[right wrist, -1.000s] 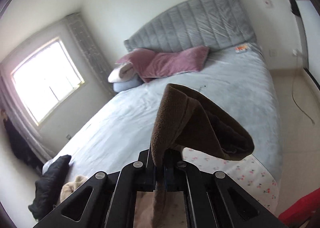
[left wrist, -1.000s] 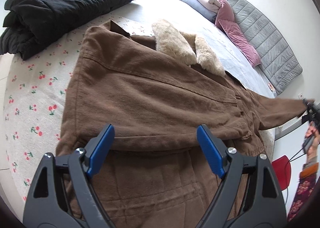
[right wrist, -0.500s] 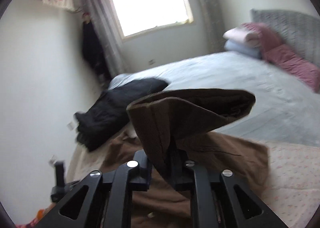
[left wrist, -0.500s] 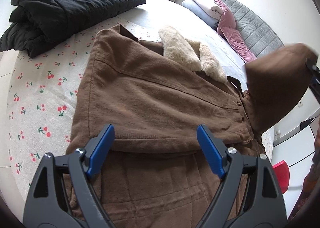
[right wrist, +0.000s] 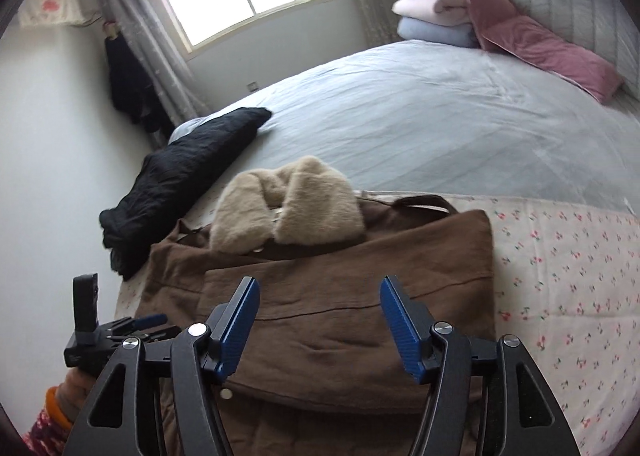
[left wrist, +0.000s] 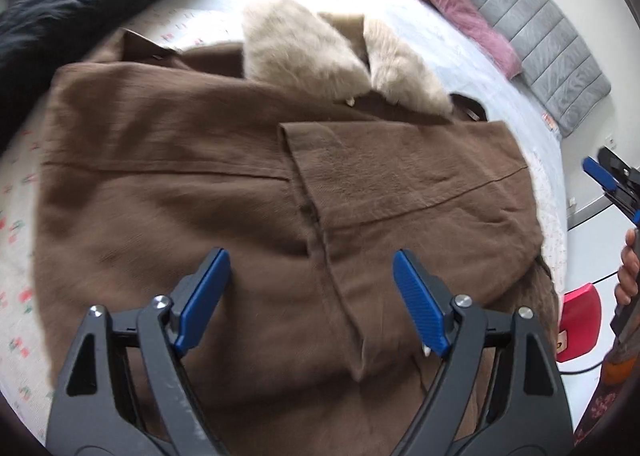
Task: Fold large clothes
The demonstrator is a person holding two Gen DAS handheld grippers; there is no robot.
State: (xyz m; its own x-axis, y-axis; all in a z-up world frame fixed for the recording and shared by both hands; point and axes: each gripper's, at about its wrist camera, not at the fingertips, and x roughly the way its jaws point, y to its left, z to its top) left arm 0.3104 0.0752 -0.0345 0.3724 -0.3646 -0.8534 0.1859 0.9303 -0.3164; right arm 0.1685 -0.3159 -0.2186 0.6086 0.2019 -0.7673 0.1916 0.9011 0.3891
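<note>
A large brown coat [left wrist: 200,184] with a beige fur collar [left wrist: 304,52] lies flat on the bed. Its right sleeve [left wrist: 400,176] is folded across the chest. My left gripper [left wrist: 310,296] is open and empty, hovering over the coat's lower middle. My right gripper [right wrist: 318,320] is open and empty above the folded sleeve [right wrist: 352,288]; it also shows at the right edge of the left wrist view [left wrist: 612,184]. The collar shows in the right wrist view [right wrist: 288,208] too.
A black padded jacket [left wrist: 80,4] lies at the bed's far left corner, also in the right wrist view [right wrist: 180,176]. Pink pillows [right wrist: 532,36] and folded blankets [right wrist: 432,20] sit by the grey headboard [left wrist: 532,40]. A cherry-print sheet [right wrist: 568,276] lies under the coat. A red object [left wrist: 580,320] sits beyond the bed edge.
My right gripper carried the brown sleeve over the coat, let it go and opened. The sleeve now lies folded across the chest. My left gripper stayed open and moved closer to the collar.
</note>
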